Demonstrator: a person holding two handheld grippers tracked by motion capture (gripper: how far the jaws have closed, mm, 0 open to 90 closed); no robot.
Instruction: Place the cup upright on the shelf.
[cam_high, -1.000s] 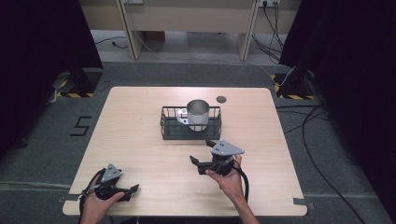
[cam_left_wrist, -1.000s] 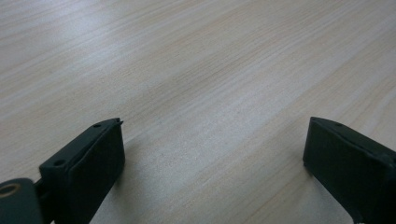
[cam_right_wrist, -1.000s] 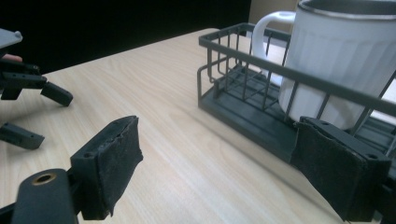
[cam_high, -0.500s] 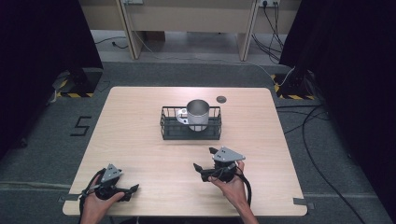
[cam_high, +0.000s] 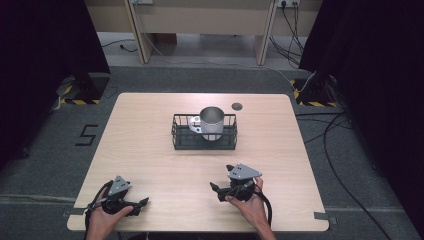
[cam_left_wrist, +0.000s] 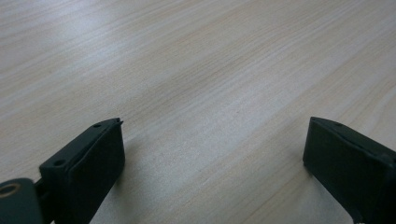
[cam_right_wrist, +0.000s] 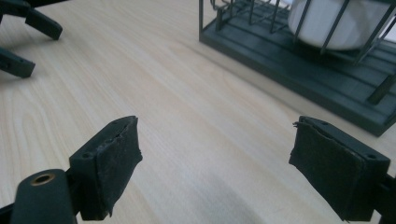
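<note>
Mug (cam_high: 212, 121) upright in wire basket (cam_high: 181, 134), mid-table.
Right gripper (cam_high: 226, 188) nearer, basket ahead; left gripper (cam_high: 140, 205) farther; both jaws wide, empty.

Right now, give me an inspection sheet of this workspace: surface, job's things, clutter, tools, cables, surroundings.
Surface: wooden table, bare apart from the items below.
Job's things: black wire basket at mid-table; metal cup upright inside it, handle to the left.
Clutter: small dark disc behind the basket, apart from it.
Tools: left tool open, low at the table's near left, holding nothing; right tool open, near the front edge, facing the basket, holding nothing.
Cables: one trails from each tool; more on the floor at right.
Surroundings: grey floor, dark curtains on both sides.
</note>
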